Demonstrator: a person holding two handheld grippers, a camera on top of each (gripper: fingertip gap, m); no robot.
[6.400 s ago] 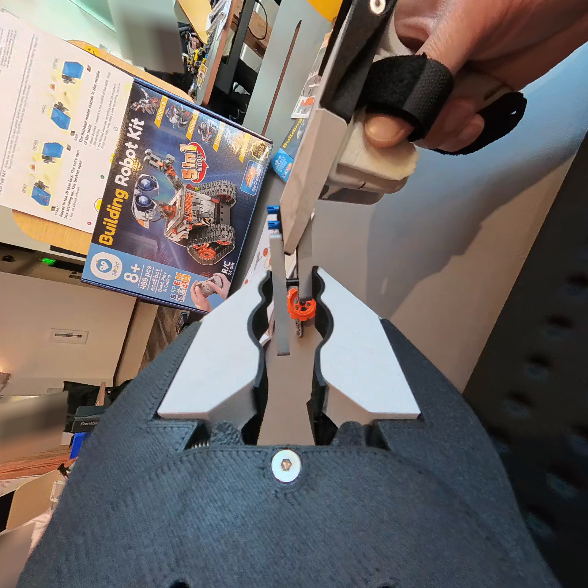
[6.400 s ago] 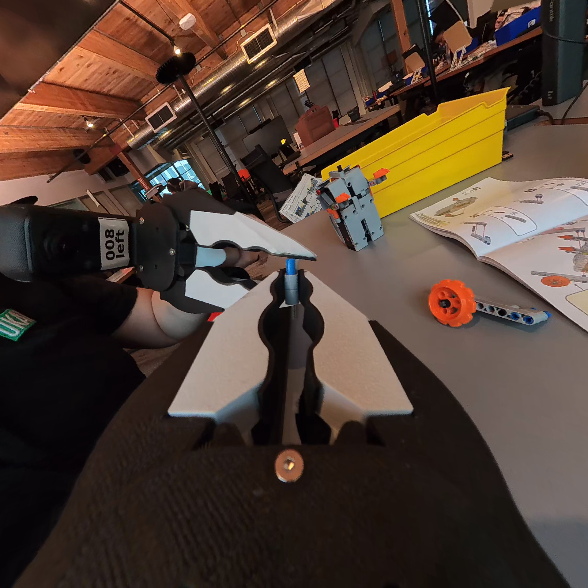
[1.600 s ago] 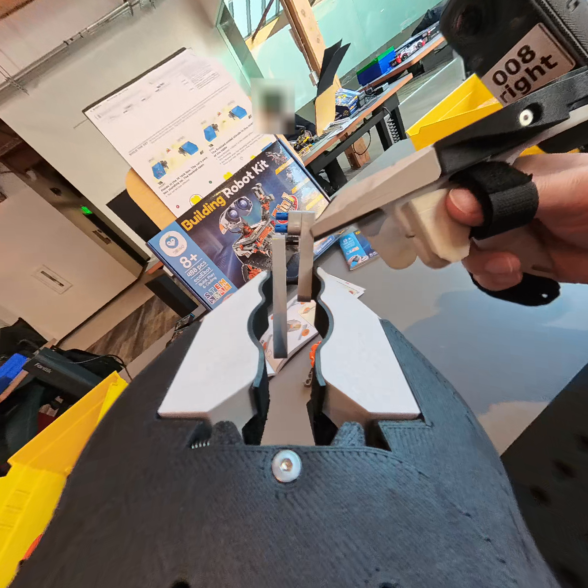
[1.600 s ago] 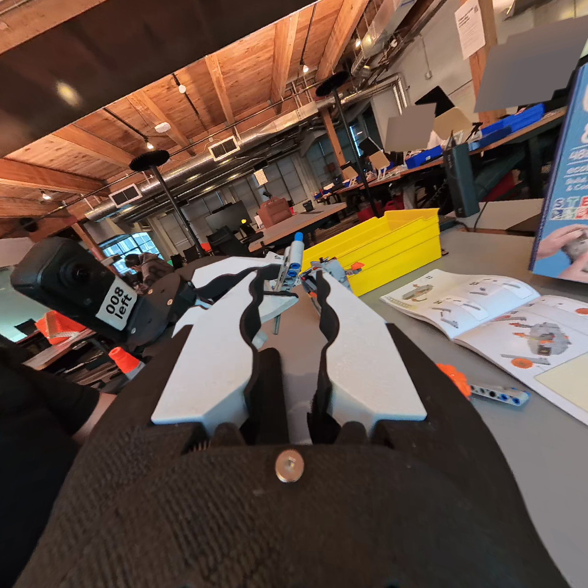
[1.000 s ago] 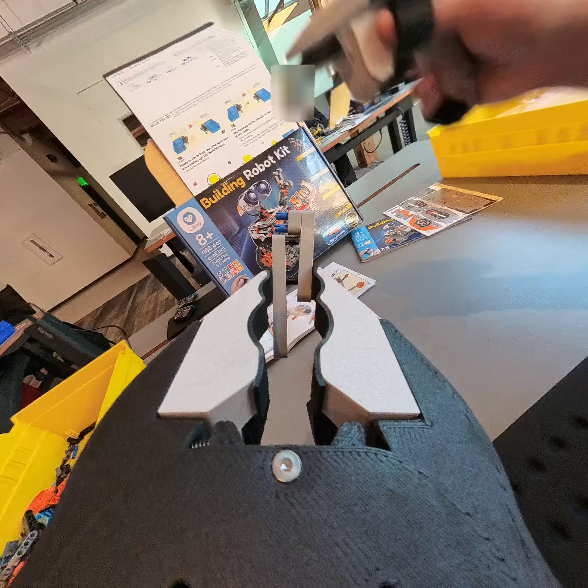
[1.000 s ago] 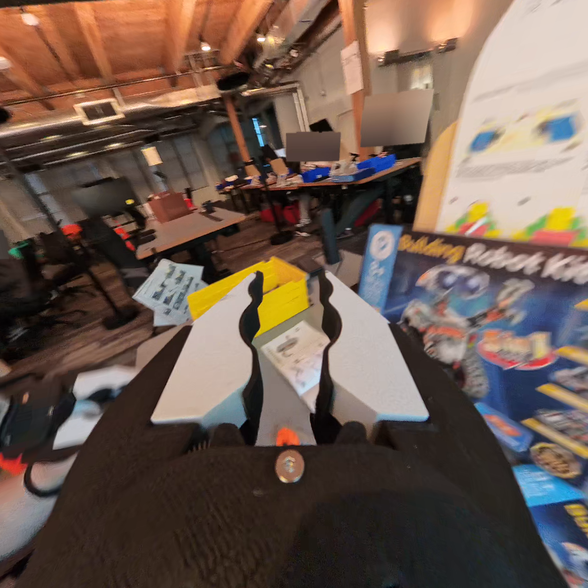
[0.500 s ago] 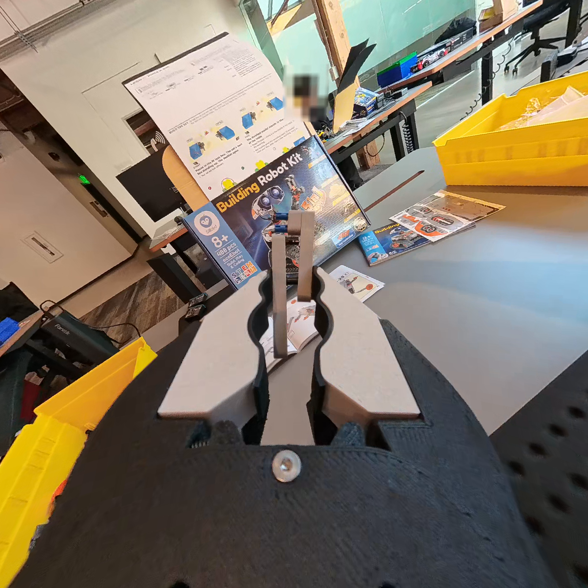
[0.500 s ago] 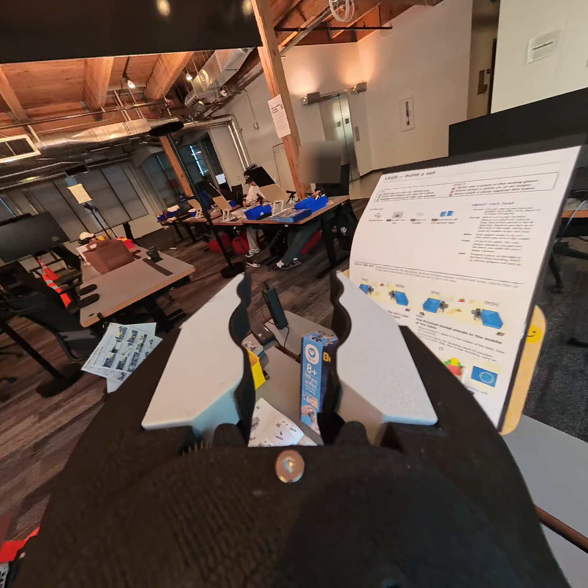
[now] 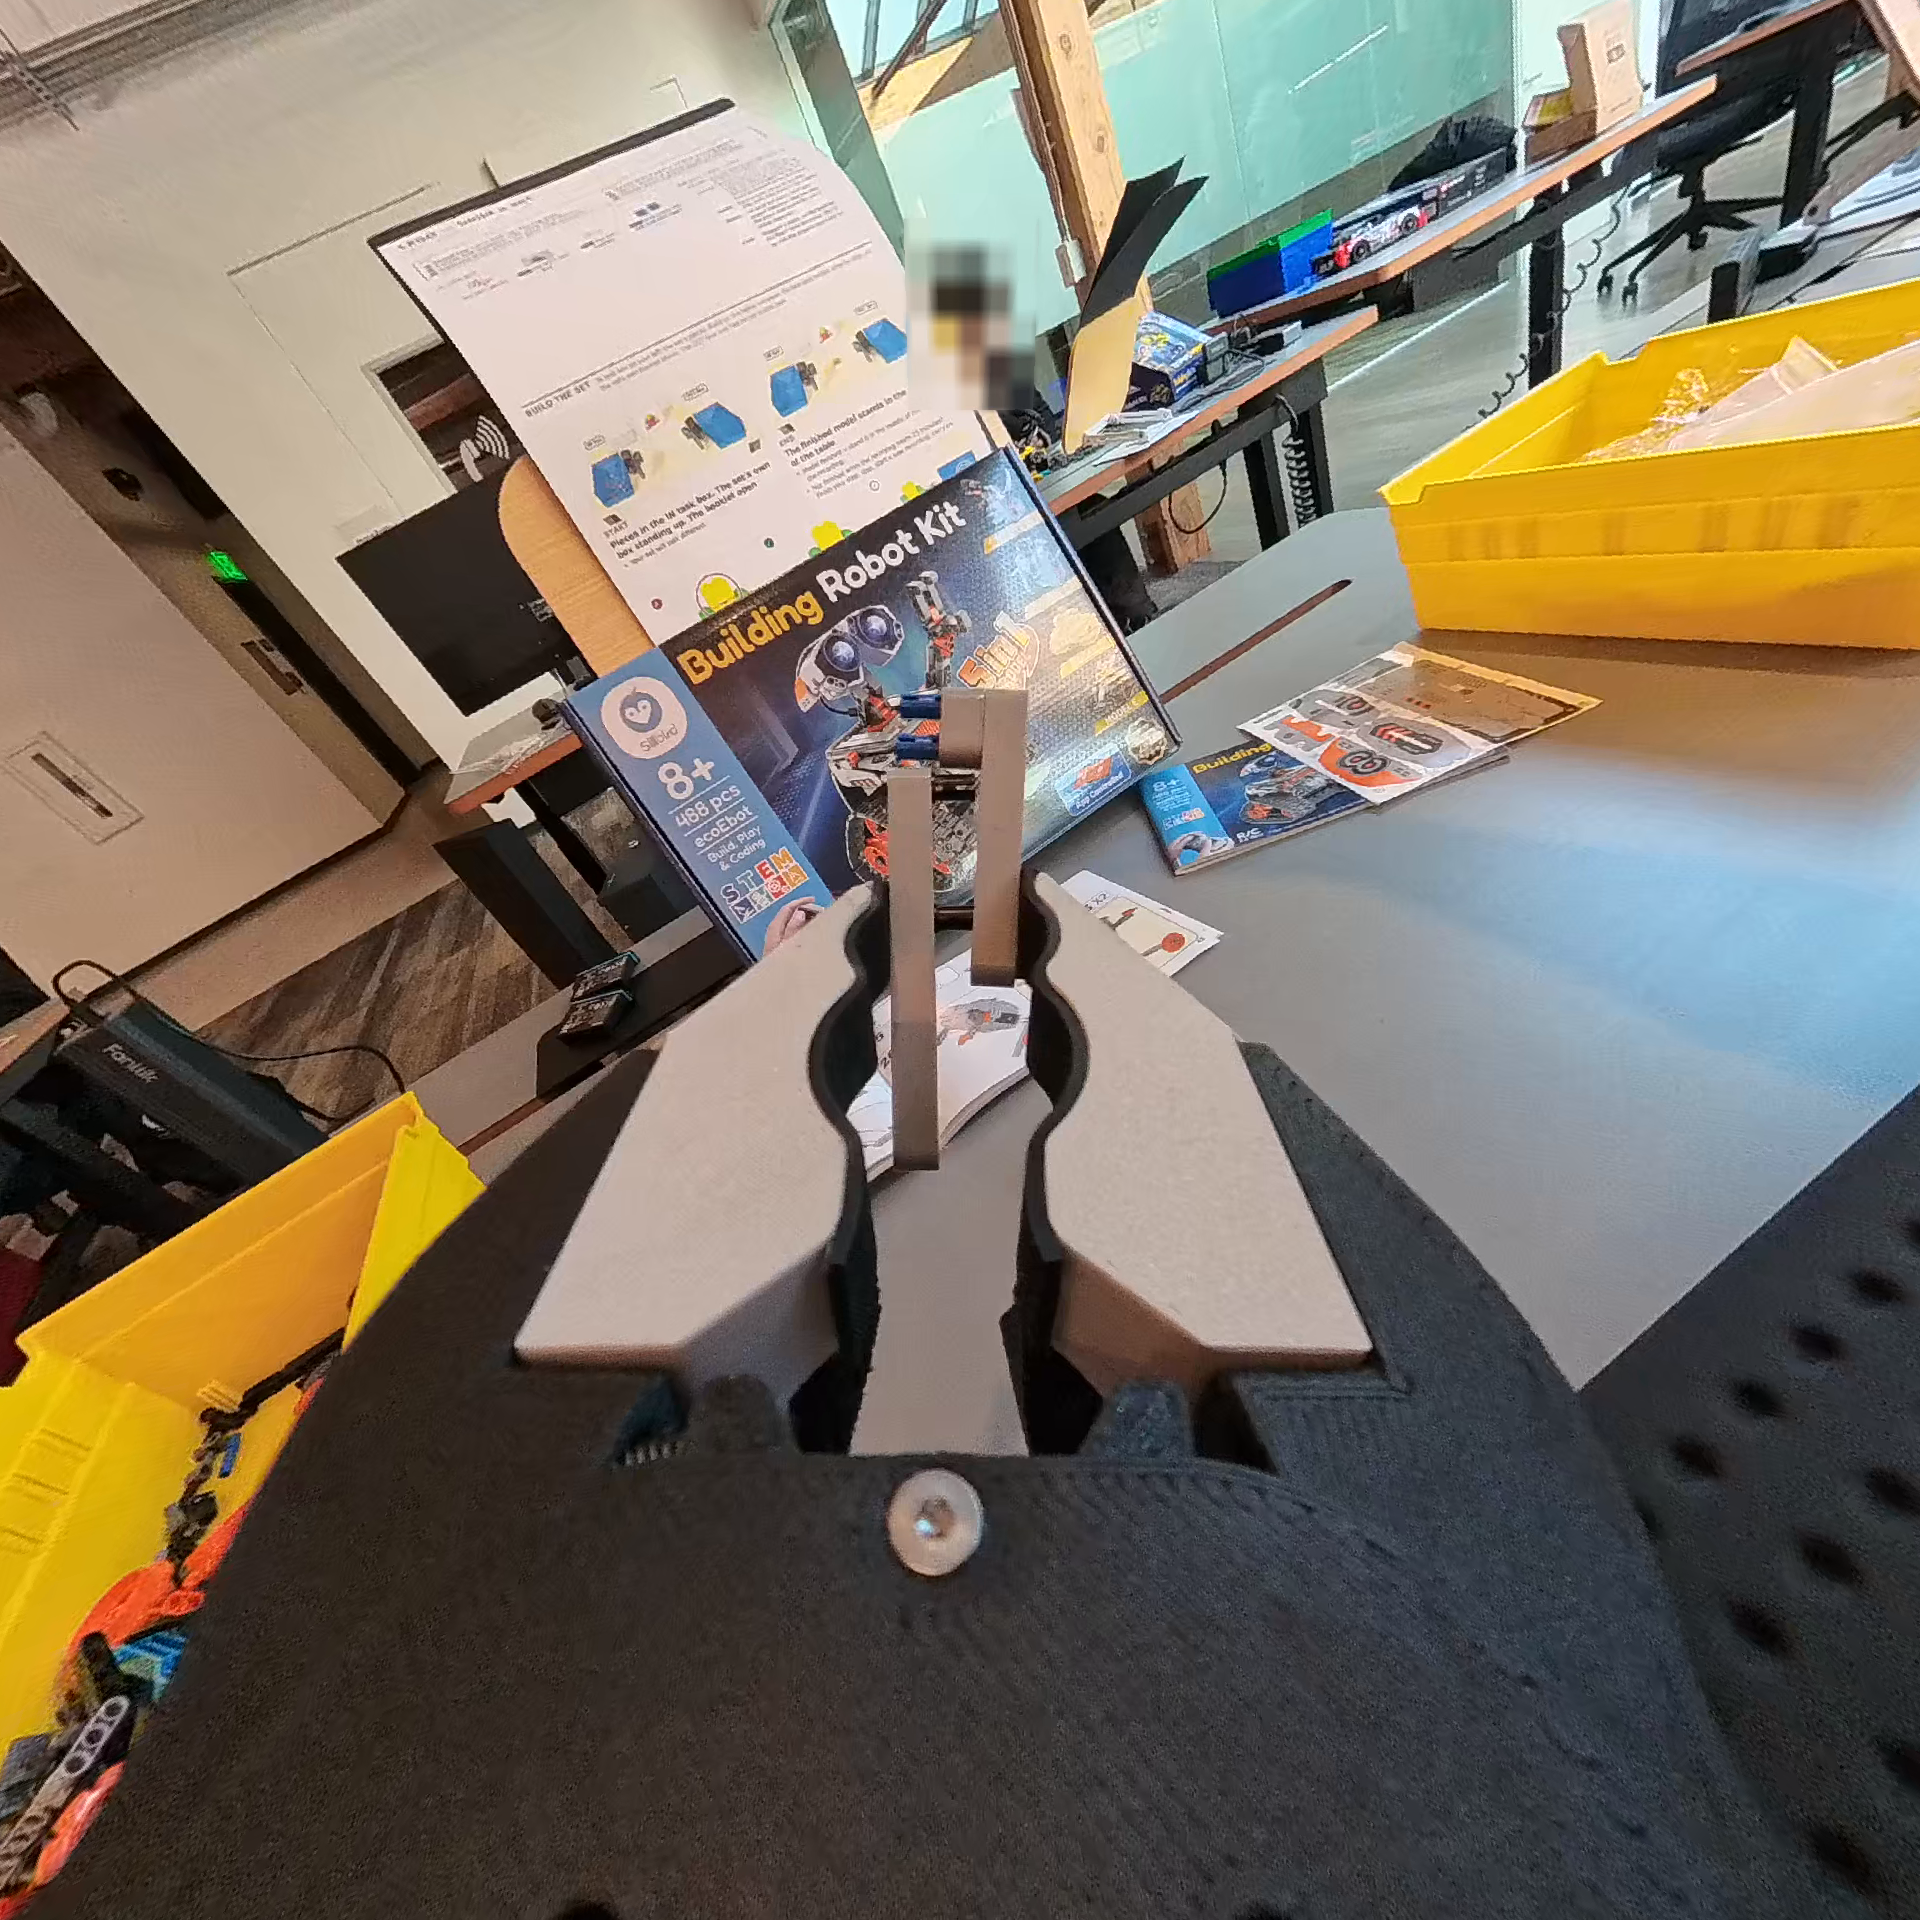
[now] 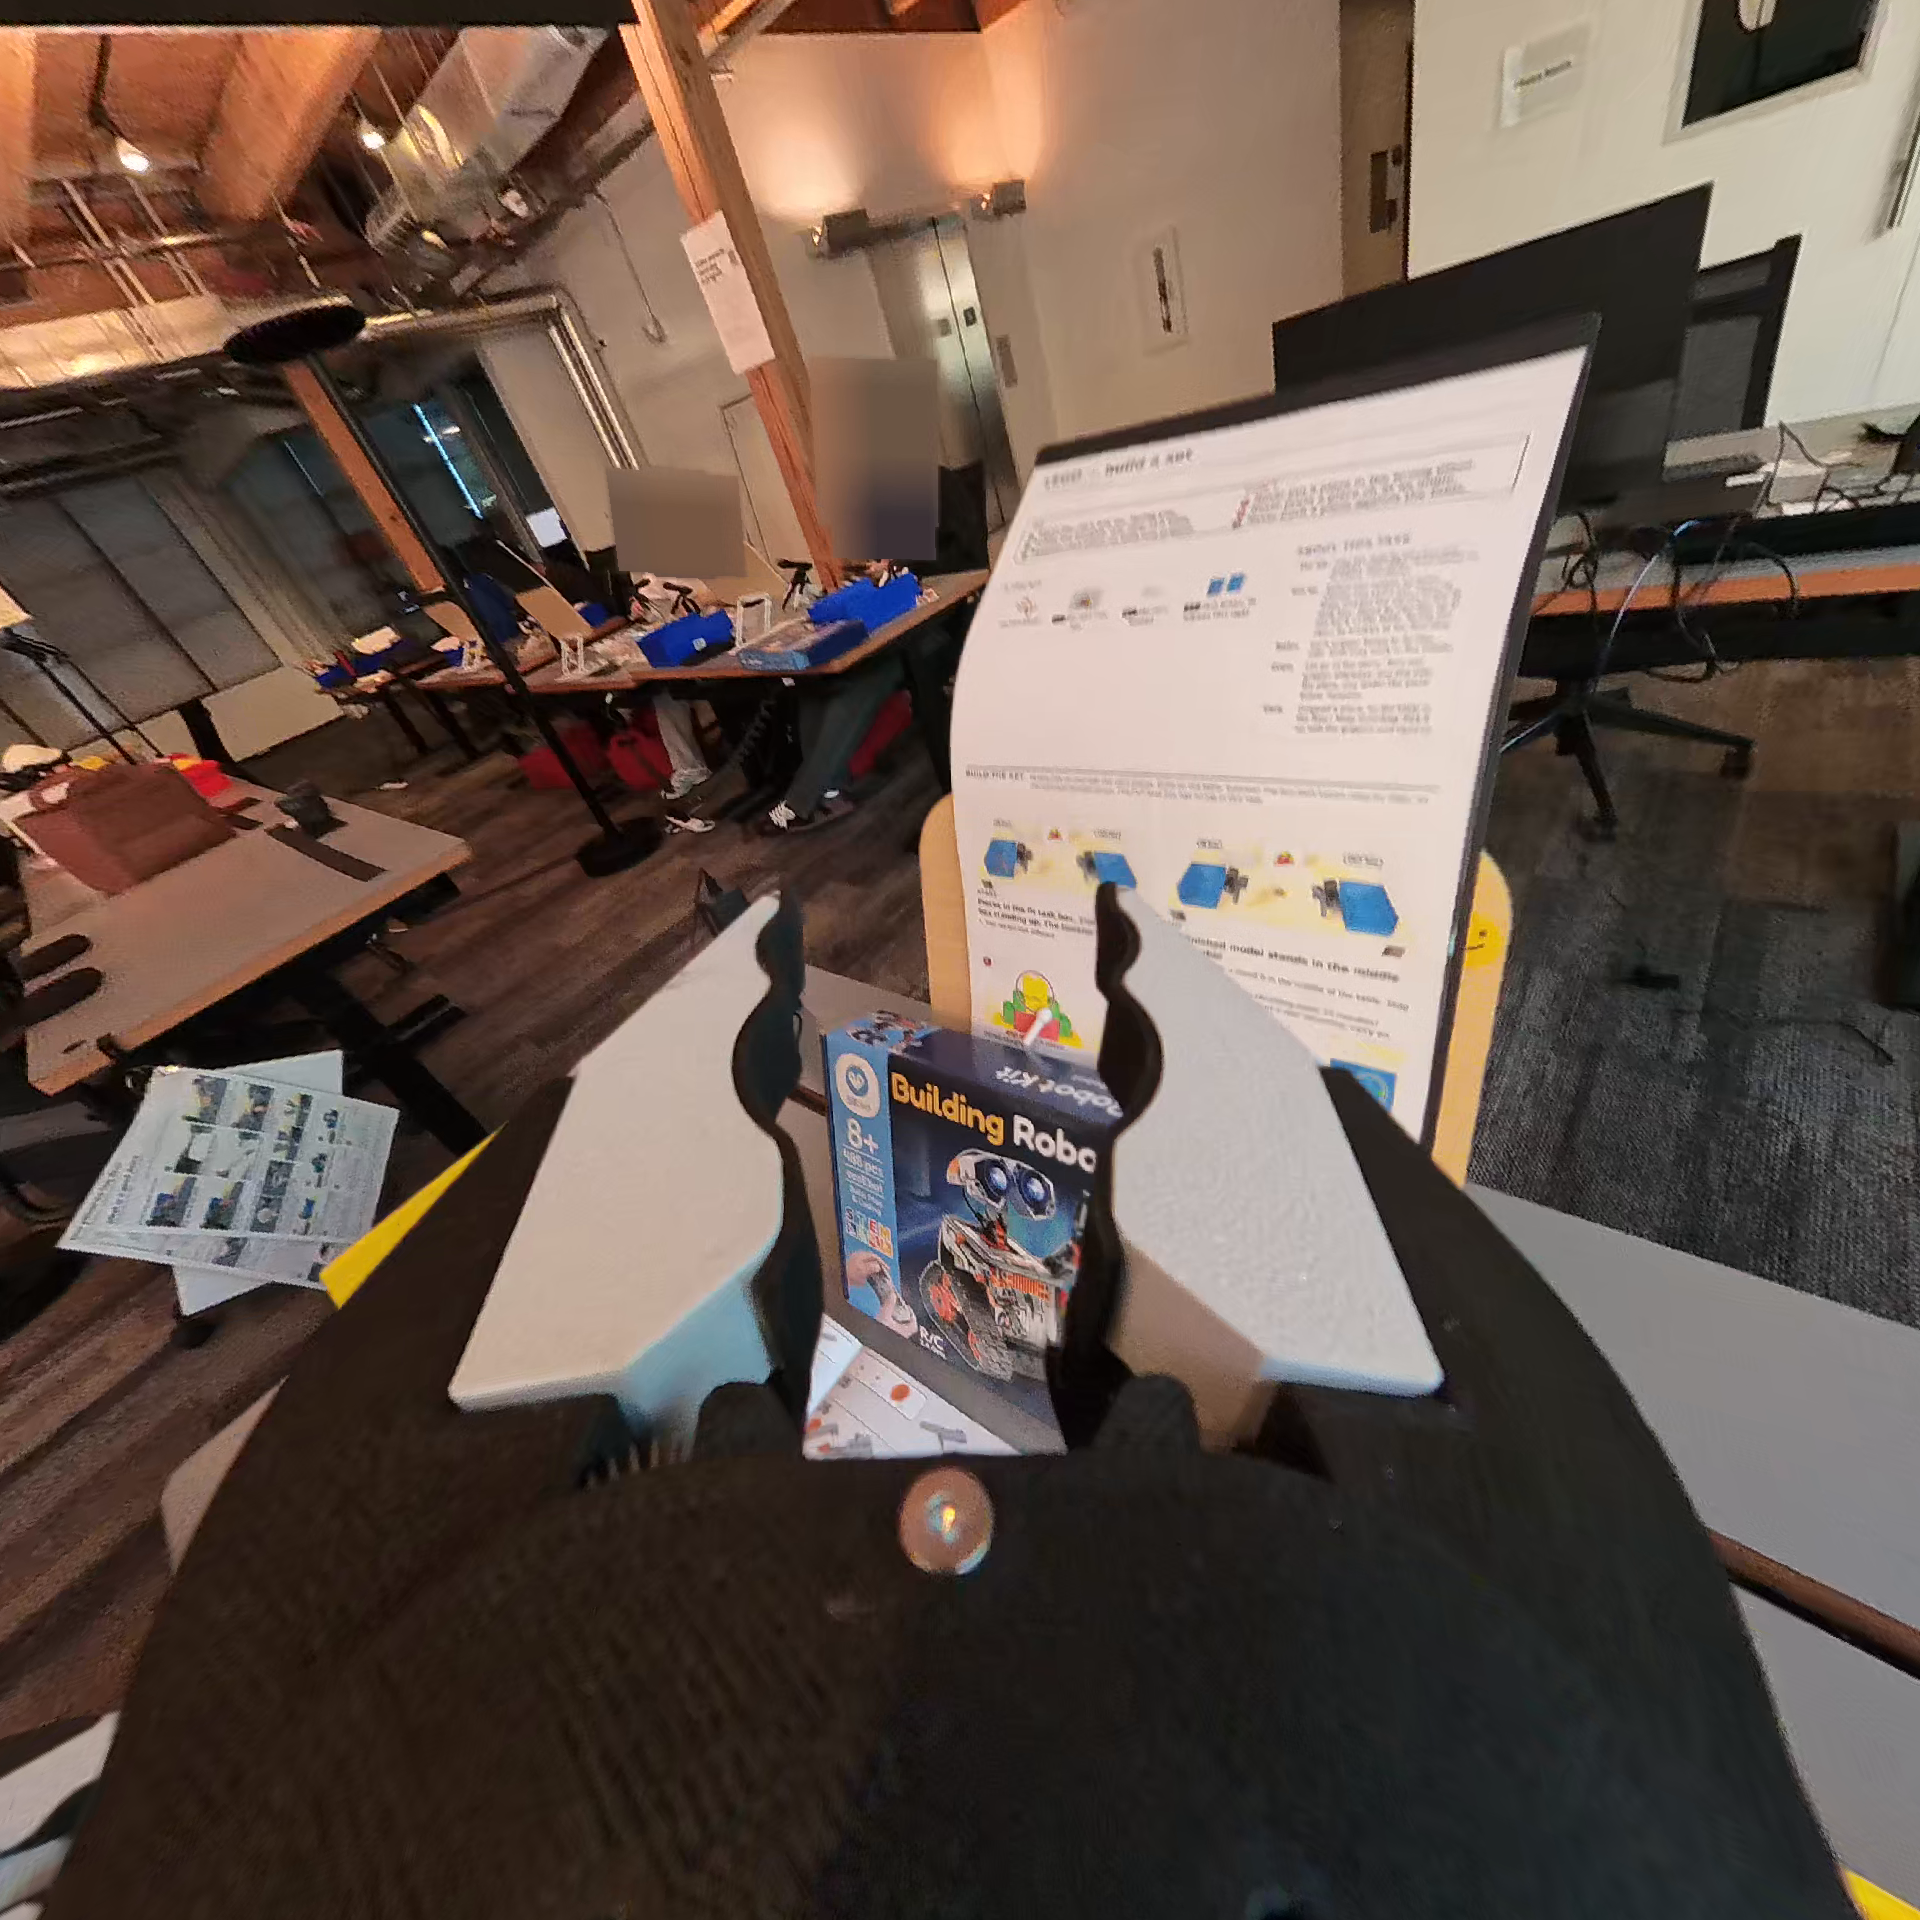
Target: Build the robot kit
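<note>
My left gripper is shut on a grey beam assembly. It is two long grey beams side by side, joined at the top, with blue pins sticking out to the left. It is held upright above the grey table. My right gripper is open and empty, raised above the table and apart from the left one. Between its fingers I see the blue kit box, which also shows in the left wrist view. The white instruction board stands behind the box.
A yellow bin stands at the far right of the table. Another yellow bin with loose parts is at the lower left. Booklets, a sticker sheet and an open manual lie on the table. A black perforated board is at the right. My right fingertips sit around 45 centimetres from my left ones.
The right gripper opened, let go of the assembly, and swung up and away out of the left wrist view. It now faces the box and board. The left gripper keeps its hold.
</note>
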